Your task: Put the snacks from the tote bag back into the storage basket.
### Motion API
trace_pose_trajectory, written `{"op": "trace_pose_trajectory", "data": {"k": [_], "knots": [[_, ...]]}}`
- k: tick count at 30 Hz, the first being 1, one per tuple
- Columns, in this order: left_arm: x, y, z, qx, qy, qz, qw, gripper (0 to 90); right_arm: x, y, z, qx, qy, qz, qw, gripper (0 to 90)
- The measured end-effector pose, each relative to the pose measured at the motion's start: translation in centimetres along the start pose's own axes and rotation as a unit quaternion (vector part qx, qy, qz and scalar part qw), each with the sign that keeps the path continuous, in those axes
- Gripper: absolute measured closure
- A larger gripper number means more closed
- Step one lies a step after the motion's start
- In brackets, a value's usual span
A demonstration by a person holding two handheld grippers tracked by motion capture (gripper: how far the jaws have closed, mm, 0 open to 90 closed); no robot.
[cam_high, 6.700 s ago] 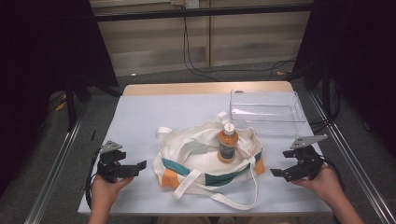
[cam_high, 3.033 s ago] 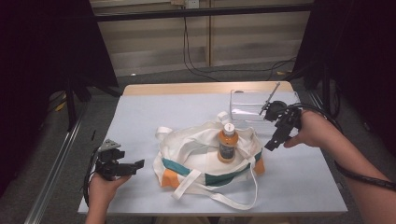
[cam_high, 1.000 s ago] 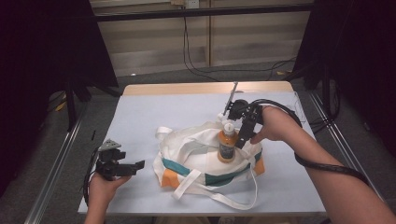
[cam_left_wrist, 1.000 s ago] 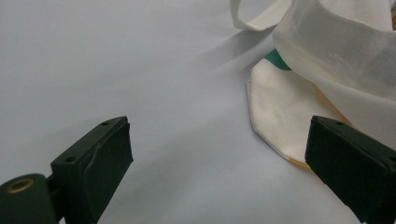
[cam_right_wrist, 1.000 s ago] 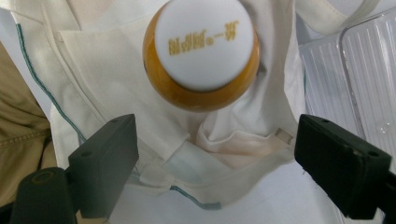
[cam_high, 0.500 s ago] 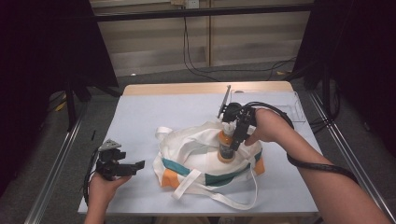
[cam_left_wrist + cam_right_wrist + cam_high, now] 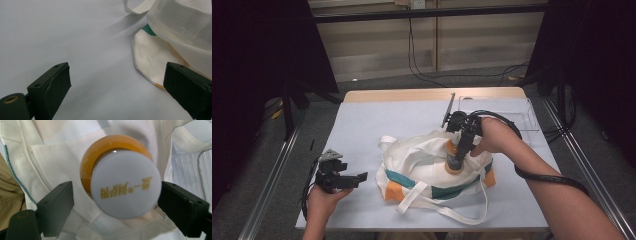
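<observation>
An orange bottle with a white cap stands upright in a white cloth bag with teal and orange trim at the table's middle. My right gripper points down over the bottle, open, its jaws straddling the cap and neck; a gap shows on one side. My left gripper rests open near the front left, aimed at the bag's corner, with nothing between its jaws.
A clear plastic tray sits at the back right, just behind the right hand. The bag's long strap loops toward the front edge. A light blue mat covers the table.
The right gripper has travelled from the front right past the clear tray to the bottle and lowered around its top. The left gripper has stayed put.
</observation>
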State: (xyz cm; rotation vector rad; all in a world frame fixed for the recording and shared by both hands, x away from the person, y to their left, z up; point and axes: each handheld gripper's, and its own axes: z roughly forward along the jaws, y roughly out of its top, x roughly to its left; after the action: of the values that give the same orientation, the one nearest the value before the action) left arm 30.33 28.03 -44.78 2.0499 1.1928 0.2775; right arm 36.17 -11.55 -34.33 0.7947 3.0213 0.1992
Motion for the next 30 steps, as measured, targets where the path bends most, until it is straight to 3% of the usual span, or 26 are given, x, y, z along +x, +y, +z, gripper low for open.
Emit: {"op": "trace_pose_trajectory", "data": {"k": [18, 25, 30], "knots": [[0.1, 0.0, -0.1, 0.002, 0.000, 0.000, 1.0000, 7.2, 0.0, 0.9, 1.2, 0.005, 0.007, -0.004, 1.0000, 16.8], [0.1, -0.1, 0.0, -0.005, 0.002, -0.007, 1.0000, 7.2, -0.2, 1.0, 1.6, 0.007, 0.010, -0.008, 0.9999, 20.6], [0.2, -0.1, 0.0, 0.004, 0.001, -0.002, 1.0000, 7.2, -0.2, 1.0, 1.8, 0.007, 0.012, -0.010, 0.9999, 24.2]]}}
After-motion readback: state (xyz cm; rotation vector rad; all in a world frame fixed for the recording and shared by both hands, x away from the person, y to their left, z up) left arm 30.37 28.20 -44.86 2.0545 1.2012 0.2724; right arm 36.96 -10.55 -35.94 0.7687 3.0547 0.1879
